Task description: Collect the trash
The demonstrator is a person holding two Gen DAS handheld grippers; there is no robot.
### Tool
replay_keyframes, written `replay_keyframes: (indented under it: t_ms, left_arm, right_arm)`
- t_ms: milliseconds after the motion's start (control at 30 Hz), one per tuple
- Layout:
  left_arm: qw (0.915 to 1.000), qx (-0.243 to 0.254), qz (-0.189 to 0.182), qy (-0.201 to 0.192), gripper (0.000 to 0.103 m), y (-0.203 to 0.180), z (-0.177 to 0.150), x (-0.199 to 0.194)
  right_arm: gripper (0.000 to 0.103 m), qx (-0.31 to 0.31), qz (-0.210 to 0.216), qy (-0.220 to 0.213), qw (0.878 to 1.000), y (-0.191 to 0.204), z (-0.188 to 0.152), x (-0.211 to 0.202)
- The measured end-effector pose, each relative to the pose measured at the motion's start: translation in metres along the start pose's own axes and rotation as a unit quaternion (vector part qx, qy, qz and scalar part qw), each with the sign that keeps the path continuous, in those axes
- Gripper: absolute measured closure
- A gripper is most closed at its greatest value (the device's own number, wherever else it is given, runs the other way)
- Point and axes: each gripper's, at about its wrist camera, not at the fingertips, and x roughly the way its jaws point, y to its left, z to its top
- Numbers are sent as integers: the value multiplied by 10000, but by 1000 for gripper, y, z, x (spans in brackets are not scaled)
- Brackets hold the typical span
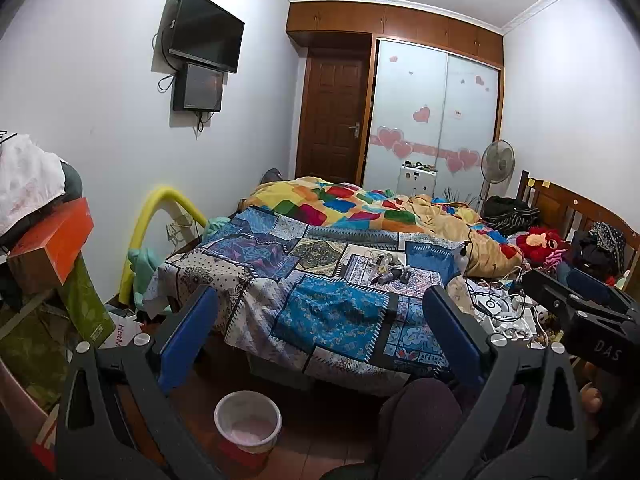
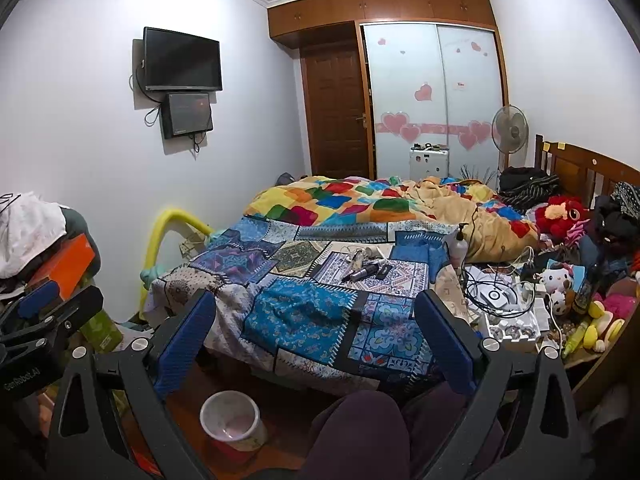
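Both tongs hang released over the foot of the bed, their blue-padded fingers spread wide with nothing between them: the left tongs (image 1: 320, 328) in the left wrist view, the right tongs (image 2: 316, 332) in the right wrist view. Ahead at twelve o'clock, a small heap of clutter, a dark cylindrical object with crumpled wrappers and bits (image 1: 386, 270), lies on the blue patchwork bedspread (image 1: 328, 312), well apart from either tongs. Low at six o'clock a round white plastic bin (image 1: 248, 420) stands on the reddish floor just beside the bed. At three o'clock tangled white cables and chargers (image 2: 500, 296) sprawl near a red plush toy (image 2: 560, 212). A person's dark-clad knee (image 2: 360, 432) shows at the bottom.
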Motion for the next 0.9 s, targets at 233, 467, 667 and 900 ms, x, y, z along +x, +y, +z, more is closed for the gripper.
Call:
replay_keyframes:
  t_ms: [233,467,667,900]
  left_arm:
    - [10000,-5,-21,13,0,0,-1,2]
    - [10000,-7,-20,13,0,0,-2,2]
    - [10000,-10,-19,18,0,-1,-2,3]
    - [10000,-14,-19,24,0,-2,-1,3]
  right_arm:
    - [4,-8,3,3,10000,0,1,1]
    - [4,-16,-2,-16,10000,-1,2,-1]
    - [4,-19,-5,-19,10000,0,1,-1]
    - [4,-24,-5,-24,10000,0,1,-2]
